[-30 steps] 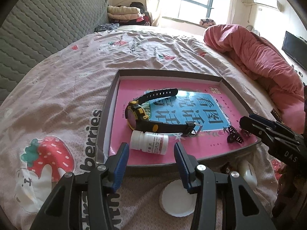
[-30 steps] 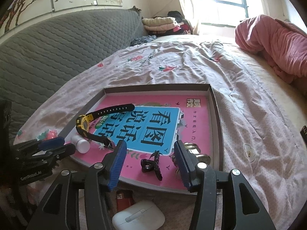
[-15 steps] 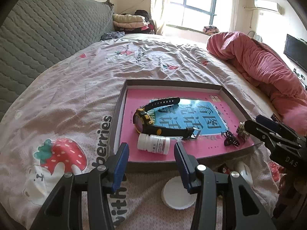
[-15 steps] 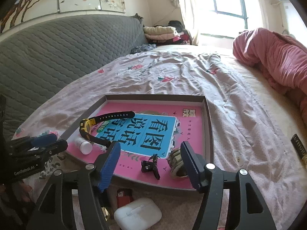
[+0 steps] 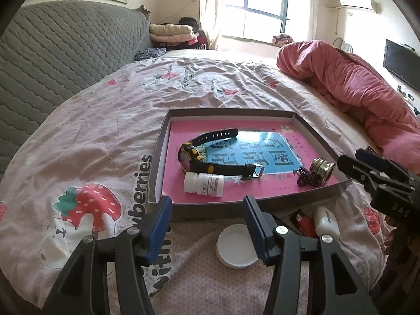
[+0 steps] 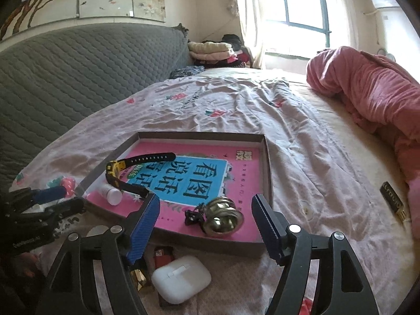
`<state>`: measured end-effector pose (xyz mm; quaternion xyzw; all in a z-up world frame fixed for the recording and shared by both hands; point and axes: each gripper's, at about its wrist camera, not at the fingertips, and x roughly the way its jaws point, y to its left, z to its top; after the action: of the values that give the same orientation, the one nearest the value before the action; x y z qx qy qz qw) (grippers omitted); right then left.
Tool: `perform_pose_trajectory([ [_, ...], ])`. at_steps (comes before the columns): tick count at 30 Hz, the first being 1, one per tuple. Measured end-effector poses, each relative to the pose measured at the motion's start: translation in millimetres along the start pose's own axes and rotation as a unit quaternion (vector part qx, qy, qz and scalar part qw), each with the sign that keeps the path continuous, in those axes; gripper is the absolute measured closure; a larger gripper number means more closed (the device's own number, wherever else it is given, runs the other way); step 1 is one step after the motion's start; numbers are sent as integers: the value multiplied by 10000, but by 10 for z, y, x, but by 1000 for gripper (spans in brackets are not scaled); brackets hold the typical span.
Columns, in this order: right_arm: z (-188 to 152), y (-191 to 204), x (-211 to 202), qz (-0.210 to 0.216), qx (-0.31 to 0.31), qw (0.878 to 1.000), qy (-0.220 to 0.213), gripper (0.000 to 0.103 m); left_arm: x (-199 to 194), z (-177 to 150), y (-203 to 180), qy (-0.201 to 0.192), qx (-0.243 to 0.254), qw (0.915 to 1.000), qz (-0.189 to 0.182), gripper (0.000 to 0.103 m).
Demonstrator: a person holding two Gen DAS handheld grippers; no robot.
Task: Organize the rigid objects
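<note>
My right tongs (image 6: 204,225), jaws wide and empty, hang over the tray's (image 6: 267,162) near rim; the earbud case (image 6: 181,278) lies just below them outside the tray, nearer than my left tongs (image 5: 207,225), also wide.

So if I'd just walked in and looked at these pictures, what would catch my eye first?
Probably the shallow box with the bright pink book cover inside, lying on the strawberry-print bedsheet. In it lie a black-and-yellow watch, a white pill bottle on its side and a brassy round knob. Near the camera the right gripper stands with jaws open before the box, with a white earbud case on the sheet below.
</note>
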<state>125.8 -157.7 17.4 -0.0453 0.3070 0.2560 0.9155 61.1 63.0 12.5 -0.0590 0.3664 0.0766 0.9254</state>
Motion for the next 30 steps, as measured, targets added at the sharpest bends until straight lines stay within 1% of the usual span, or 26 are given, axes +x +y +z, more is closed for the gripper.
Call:
perform_pose_trajectory([
  [4,-32,-23,-50,-17,91,10000,15,29,-62,-11,3,-37,15,10000,-7,48],
  [12,-123,1,-111,44,265,9995,154,29,-79,-106,-28,144,116,9998,11,48],
  [16,-179,53,-146,23,213,9995,229,28,-95,-143,-46,210,178,9996,-27,48],
  [20,-246,73,-185,69,271,9991,328,28,-138,-173,-49,257,130,9995,-128,48],
  [25,-311,133,-226,25,153,9990,413,28,-168,-220,-67,345,159,9991,-180,48],
  [30,-402,215,-279,-4,-108,9986,518,28,-198,-271,-76,426,165,9988,-198,48],
])
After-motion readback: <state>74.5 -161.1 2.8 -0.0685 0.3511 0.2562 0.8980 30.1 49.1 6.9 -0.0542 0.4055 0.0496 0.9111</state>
